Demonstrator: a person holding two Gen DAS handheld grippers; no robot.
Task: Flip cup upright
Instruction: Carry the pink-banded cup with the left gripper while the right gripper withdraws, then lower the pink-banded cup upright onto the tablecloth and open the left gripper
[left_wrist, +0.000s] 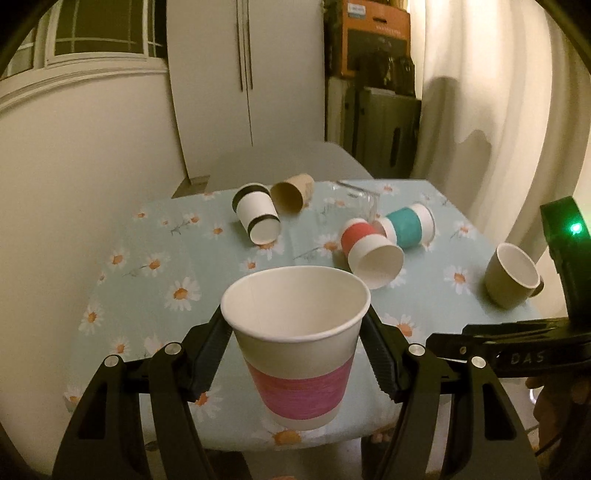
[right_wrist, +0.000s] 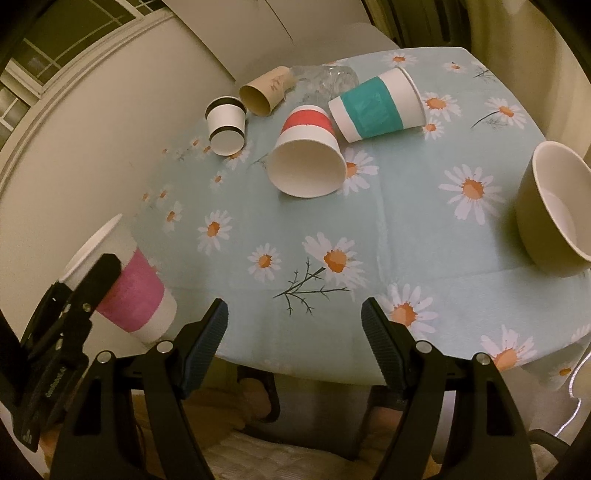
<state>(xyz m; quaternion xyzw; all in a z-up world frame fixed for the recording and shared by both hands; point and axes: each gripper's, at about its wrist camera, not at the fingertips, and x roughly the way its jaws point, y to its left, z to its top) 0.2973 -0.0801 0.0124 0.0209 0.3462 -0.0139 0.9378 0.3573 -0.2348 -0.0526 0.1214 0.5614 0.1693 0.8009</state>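
My left gripper (left_wrist: 295, 332) is shut on a white paper cup with a pink band (left_wrist: 299, 354), mouth up, held at the table's near edge; the right wrist view shows the cup (right_wrist: 129, 291) beside the table's left edge, in the left gripper's fingers (right_wrist: 99, 280). My right gripper (right_wrist: 294, 325) is open and empty over the near edge of the table. A red-banded cup (right_wrist: 306, 158), a teal-banded cup (right_wrist: 373, 105), a black-striped cup (right_wrist: 226, 125) and a brown cup (right_wrist: 264, 92) lie on their sides.
The table wears a light blue daisy cloth (right_wrist: 406, 229). An olive mug (right_wrist: 554, 210) stands upright at the right edge. A clear glass (right_wrist: 325, 79) lies at the far side. A wall is to the left, a curtain (left_wrist: 498, 92) to the right.
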